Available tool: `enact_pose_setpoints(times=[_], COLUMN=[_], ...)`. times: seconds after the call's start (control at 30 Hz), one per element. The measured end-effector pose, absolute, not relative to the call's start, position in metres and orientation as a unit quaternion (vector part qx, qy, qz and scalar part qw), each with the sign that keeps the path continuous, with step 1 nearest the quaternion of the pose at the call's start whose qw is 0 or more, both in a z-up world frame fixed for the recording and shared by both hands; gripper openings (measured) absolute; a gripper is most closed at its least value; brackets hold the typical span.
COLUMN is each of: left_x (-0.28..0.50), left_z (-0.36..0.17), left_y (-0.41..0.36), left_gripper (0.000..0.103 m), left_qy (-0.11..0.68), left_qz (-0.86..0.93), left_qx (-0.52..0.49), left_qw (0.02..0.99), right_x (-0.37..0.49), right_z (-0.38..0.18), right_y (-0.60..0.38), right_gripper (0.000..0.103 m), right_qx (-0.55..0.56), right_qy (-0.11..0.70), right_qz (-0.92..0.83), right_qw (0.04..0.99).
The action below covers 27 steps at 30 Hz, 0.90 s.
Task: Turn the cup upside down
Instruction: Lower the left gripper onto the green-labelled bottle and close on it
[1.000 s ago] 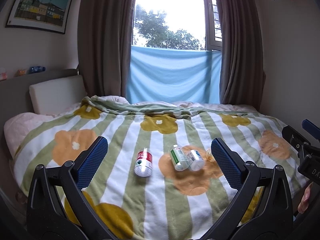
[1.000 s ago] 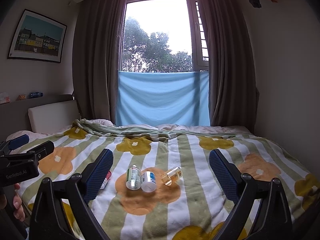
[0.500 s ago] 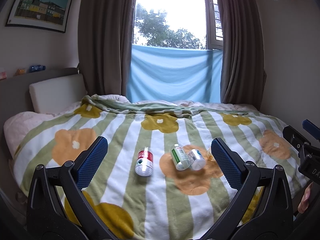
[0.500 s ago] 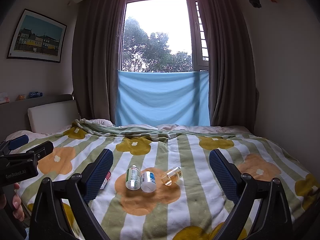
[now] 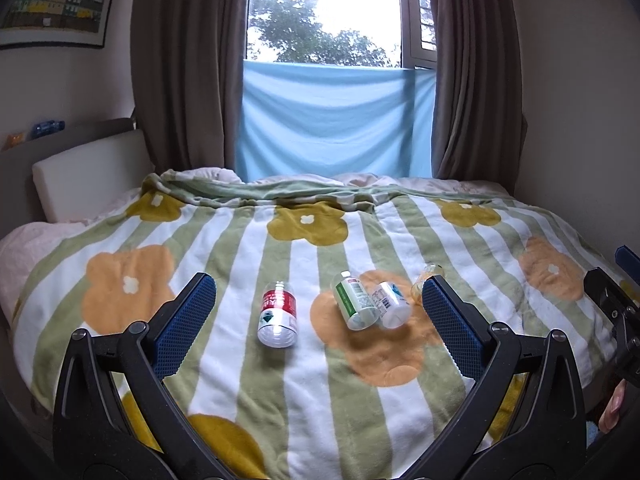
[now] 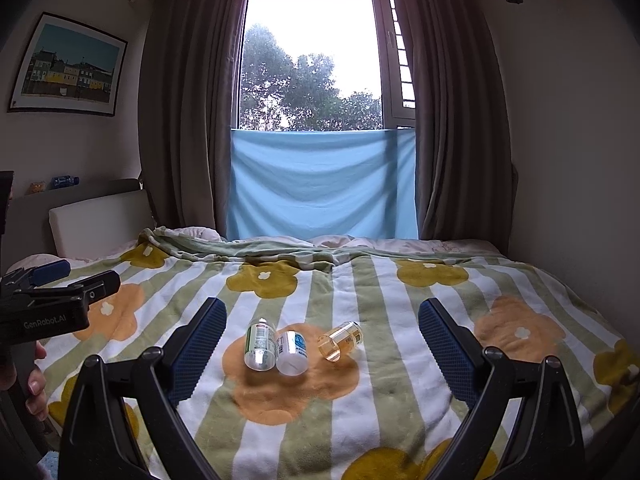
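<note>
A bed covered by a green-and-white striped blanket with orange flowers [image 6: 400, 360] fills the room below a curtained window [image 6: 312, 60]. On the blanket's central orange flower lie a green-labelled clear bottle [image 6: 260, 343] touching a blue-labelled white bottle [image 6: 292, 351]. The small clear amber cup [image 6: 341, 339] lies on its side just right of them; a red-labelled clear bottle [image 5: 277, 314] lies left. The left gripper [image 5: 316, 304] and right gripper [image 6: 322, 326] hover with jaws wide, empty.

Green-label bottle [image 6: 260, 344] touches blue-label bottle [image 6: 292, 352]; bare blanket [image 6: 400, 360] surrounds both.
</note>
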State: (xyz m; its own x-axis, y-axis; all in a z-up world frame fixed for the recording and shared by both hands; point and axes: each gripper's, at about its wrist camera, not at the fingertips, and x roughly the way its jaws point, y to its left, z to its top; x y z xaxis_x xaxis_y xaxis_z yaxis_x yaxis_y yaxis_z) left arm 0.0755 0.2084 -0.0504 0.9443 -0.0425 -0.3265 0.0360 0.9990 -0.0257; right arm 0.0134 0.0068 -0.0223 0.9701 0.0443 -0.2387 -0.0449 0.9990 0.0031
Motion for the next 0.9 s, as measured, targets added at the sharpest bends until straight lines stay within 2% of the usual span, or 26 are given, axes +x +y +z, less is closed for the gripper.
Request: enact_pose_setpoints(times=[0.2, 0.47, 0.67, 0.9], left_x=[0.188, 0.347, 0.410, 0.444], left_z=[-0.064, -0.138, -0.190, -0.229], left_y=[0.194, 0.174, 0.158, 0.156], left_gripper=[0.103, 0.103, 0.103, 0.099], left_qy=[0.266, 0.437, 0.505, 0.554], left_qz=[-0.066, -0.090, -0.077, -0.073], left_qx=[0.007, -0.004, -0.002, -0.040], left_qw=[0.962, 0.895, 0.860, 0.829], right_x=[0.034, 0.069, 0.093, 0.105], right_z=[-0.037, -0.065, -0.100, -0.126], right_y=[-0.002, -0.017, -0.014, -0.001], right_gripper=[0.096, 0.096, 0.096, 0.096], right_qx=[0.004, 0.011, 0.003, -0.007], right_qy=[0.143, 0.184, 0.222, 0.245], right_qz=[0.016, 0.014, 0.024, 0.047], right_qw=[0.990, 0.983, 0.975, 0.968])
